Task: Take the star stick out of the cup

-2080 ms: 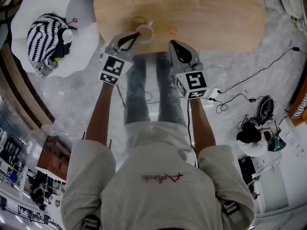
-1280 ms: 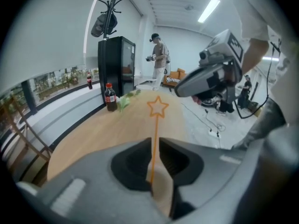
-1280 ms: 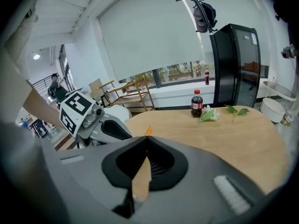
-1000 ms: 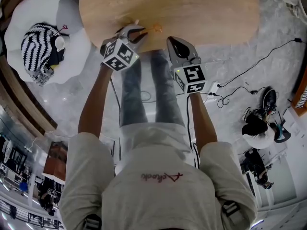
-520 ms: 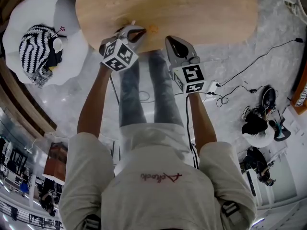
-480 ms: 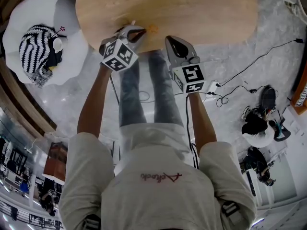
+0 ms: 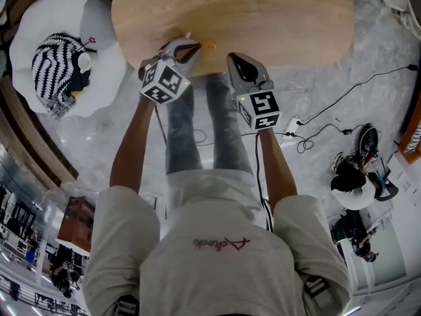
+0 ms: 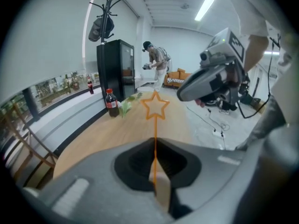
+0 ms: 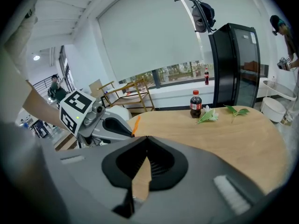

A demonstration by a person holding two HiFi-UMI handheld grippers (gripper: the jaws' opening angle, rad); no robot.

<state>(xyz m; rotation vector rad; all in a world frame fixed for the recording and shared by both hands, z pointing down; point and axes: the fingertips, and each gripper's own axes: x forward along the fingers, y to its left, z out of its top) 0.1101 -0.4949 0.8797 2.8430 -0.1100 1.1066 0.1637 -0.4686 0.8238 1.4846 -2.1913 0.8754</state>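
**Star stick pinched in the left jaws**

The left gripper [image 7: 183, 47] is hovering at the near edge of the wooden table [image 7: 276, 15], its jaws clamping the orange star stick [image 8: 155, 127]. The shaft is running straight up between the fingertips, and the star is standing beyond them, over the tabletop. Just to its right, the right gripper [image 7: 237, 59] is pointing at the table edge, jaws pressed together with nothing between them.

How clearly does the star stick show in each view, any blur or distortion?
Left gripper view: star stick sharp, evenly lit, strong fisheye bending at the edges. Head view: only a small orange speck by the left gripper. Right gripper view: just an orange sliver, no glare.
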